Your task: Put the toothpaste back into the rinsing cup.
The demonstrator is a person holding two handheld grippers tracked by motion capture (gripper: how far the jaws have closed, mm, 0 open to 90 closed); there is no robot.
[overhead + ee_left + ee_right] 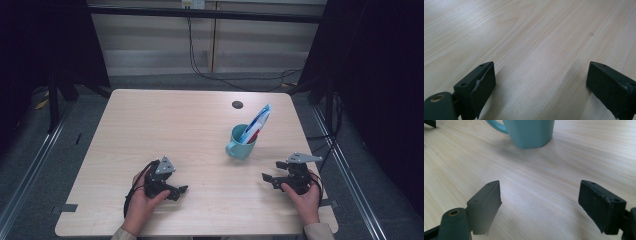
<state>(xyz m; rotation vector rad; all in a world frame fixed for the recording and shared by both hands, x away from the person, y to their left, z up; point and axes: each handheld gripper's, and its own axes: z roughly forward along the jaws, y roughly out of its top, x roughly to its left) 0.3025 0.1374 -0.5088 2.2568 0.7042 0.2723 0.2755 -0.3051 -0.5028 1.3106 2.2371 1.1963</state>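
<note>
Jaws are held wide and empty on both grippers; the teal mug [241,142], packet upright inside, is placed nearer the right gripper [274,171], ahead-left.

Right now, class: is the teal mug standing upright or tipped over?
Upright. The teal mug rests on its base on the table, mouth up, with a blue-and-white packet sticking out of the top.

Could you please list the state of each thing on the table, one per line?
Teal mug: upright on the table, not gripped, handle toward the left claw.
Blue-and-white packet: standing in the mug, leaning away to the right, sticking out above the rim.
Left claw: open, empty, low over bare table.
Right claw: open, empty, pointed toward the mug.
</note>
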